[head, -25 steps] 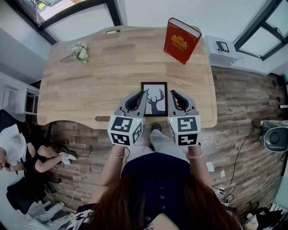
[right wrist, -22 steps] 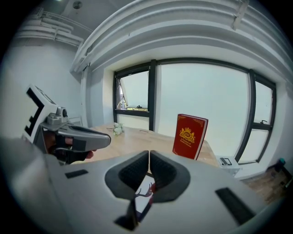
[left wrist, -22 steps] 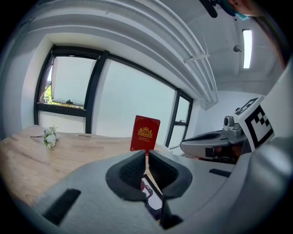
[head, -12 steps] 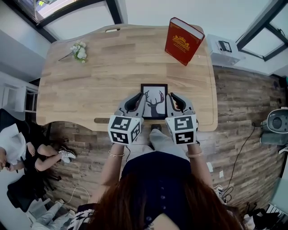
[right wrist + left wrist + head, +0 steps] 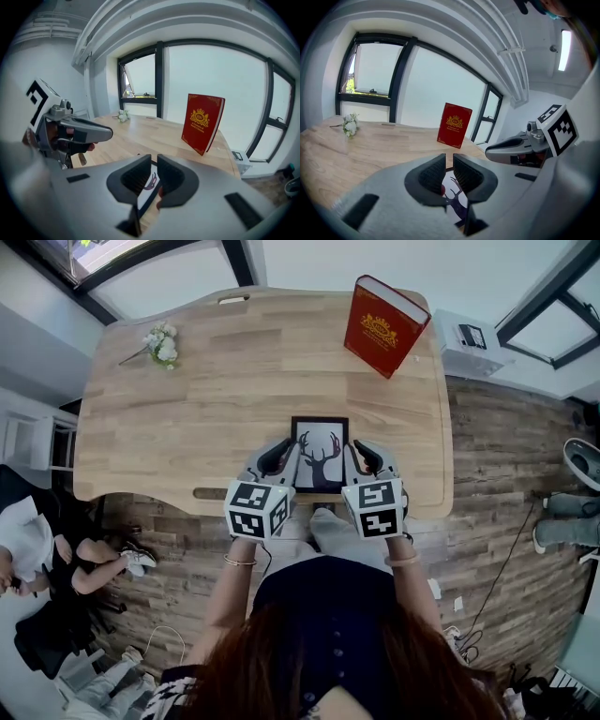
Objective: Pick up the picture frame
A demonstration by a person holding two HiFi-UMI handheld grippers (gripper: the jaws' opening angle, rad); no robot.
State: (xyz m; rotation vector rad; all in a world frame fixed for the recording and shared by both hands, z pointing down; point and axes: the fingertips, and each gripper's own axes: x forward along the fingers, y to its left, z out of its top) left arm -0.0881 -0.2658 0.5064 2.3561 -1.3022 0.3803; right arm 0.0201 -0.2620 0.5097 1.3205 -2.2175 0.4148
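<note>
Both grippers are seen lower than a second ago. The left gripper (image 5: 283, 450) and the right gripper (image 5: 357, 450) have been brought down toward the table (image 5: 187, 409) and are now set just beside the two long sides of the picture frame (image 5: 320, 454), one on each side. The frame itself is not shifted: it lies flat with the deer print facing up, close to the table's near edge, where it was before.

Each pair of jaws is kept closed, with only a thin slit left between the pads, and nothing is clamped. In the left gripper view and the right gripper view the frame is seen beyond and below the tips, not between them. Whether the tips already touch the frame's sides cannot be told.

From this the approach is judged nearly complete and the lift not yet begun. With the jaws closed, the frame would probably have to be pressed between the two grippers, or else one pair opened over an edge.

The red book (image 5: 385, 312) and the flowers (image 5: 161, 343) are left well apart at the far side.
</note>
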